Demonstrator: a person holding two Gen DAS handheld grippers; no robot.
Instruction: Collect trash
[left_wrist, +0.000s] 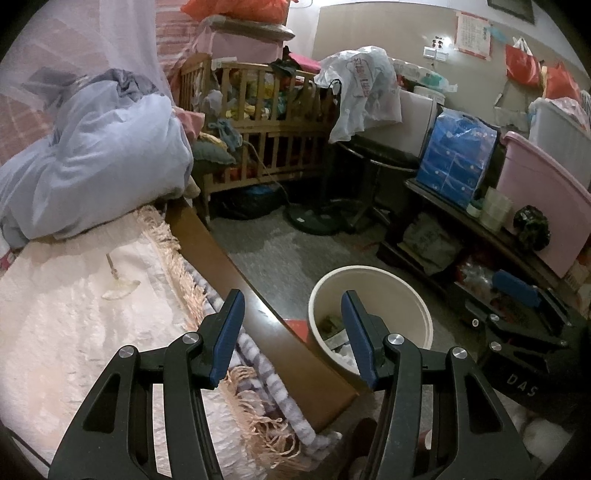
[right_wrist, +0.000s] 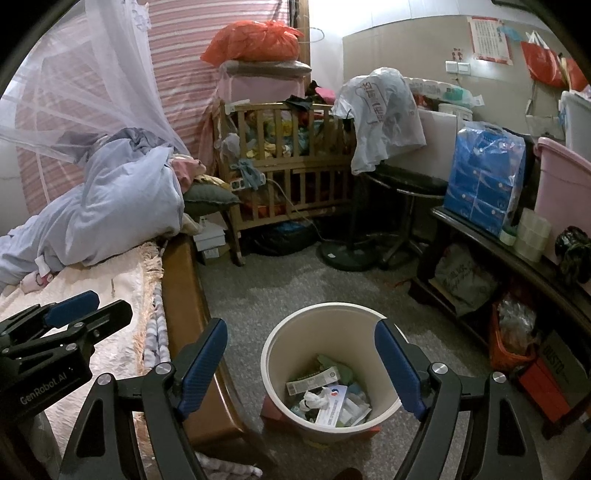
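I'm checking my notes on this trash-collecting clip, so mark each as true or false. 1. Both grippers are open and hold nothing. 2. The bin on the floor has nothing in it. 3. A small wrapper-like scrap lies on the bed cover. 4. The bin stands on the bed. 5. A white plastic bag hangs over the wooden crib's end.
1. True: the left gripper and the right gripper both stand wide open with nothing between the fingers.
2. False: the bin already holds paper and packaging.
3. True: the scrap lies on the pale bed cover.
4. False: it stands on the grey floor beside the bed frame.
5. True: the white plastic bag drapes at the right end of the crib.
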